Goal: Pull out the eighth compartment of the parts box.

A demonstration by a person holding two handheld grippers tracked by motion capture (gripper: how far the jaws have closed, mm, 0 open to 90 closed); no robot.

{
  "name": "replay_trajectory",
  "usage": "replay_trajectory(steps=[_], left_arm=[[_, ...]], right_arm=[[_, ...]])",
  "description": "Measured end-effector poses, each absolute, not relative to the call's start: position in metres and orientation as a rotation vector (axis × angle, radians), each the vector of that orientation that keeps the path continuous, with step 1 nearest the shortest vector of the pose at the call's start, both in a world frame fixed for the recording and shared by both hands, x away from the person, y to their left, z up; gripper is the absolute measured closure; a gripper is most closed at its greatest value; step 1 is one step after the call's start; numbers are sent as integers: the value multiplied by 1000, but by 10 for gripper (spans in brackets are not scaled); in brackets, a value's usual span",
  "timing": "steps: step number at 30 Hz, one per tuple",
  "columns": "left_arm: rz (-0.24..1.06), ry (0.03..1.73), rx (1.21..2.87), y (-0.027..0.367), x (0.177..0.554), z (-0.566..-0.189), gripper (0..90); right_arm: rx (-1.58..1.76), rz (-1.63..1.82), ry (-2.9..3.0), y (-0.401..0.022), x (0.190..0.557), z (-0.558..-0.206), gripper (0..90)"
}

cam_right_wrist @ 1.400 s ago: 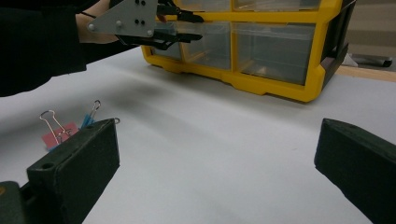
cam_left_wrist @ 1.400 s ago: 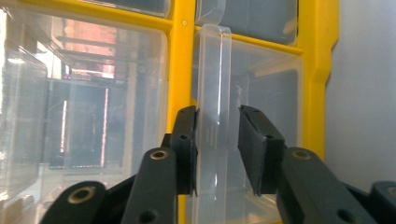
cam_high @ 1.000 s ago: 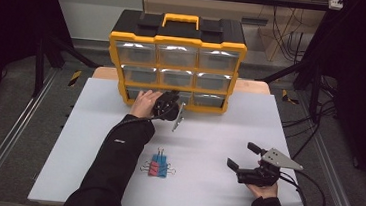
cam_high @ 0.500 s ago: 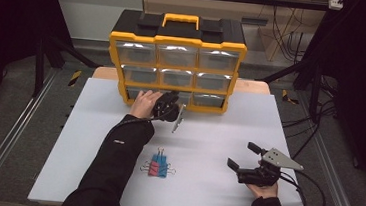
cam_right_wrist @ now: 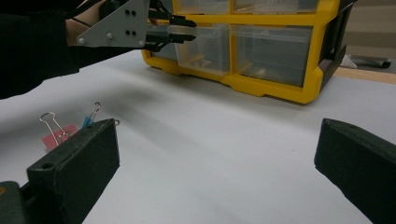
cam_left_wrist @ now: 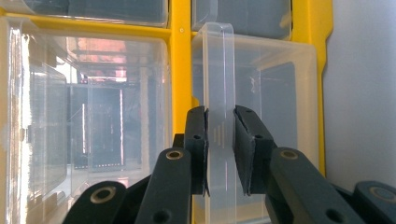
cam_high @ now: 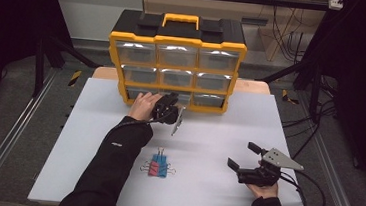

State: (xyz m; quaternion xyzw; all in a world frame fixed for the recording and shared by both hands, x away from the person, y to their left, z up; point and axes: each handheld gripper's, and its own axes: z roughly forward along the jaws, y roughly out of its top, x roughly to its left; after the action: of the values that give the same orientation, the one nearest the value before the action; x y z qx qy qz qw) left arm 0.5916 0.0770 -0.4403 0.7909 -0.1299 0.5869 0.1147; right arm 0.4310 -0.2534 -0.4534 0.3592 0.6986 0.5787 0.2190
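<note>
In the high view the left hand and its gripper cover the drawer front they work at, so the contact cannot be made out there, and the person's arms are cut off at the near edge. The left gripper view settles it: the left gripper (cam_left_wrist: 219,140) has its jaws narrowed onto the clear pull tab (cam_left_wrist: 218,84) of a bottom-row drawer (cam_left_wrist: 261,116) in the yellow organizer (cam_high: 176,65), both pads pressed against the tab. The organizer stands at the far edge of the white table (cam_high: 93,125). The right gripper (cam_high: 243,155) rests near the table's right near corner, jaws spread wide and holding nothing. Red and blue binder clips (cam_high: 157,168) lie near the middle of the near side. Against the earlier frames nothing differs: both hands and the drawer sit where they were.
</note>
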Motion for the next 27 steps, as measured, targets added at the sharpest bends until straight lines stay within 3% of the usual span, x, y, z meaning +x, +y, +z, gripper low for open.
replay_trajectory(steps=[27], left_arm=[[1755,-430,2328,78,561,-439,749]], right_arm=[[978,1600,1932,-254,431,-454,5]])
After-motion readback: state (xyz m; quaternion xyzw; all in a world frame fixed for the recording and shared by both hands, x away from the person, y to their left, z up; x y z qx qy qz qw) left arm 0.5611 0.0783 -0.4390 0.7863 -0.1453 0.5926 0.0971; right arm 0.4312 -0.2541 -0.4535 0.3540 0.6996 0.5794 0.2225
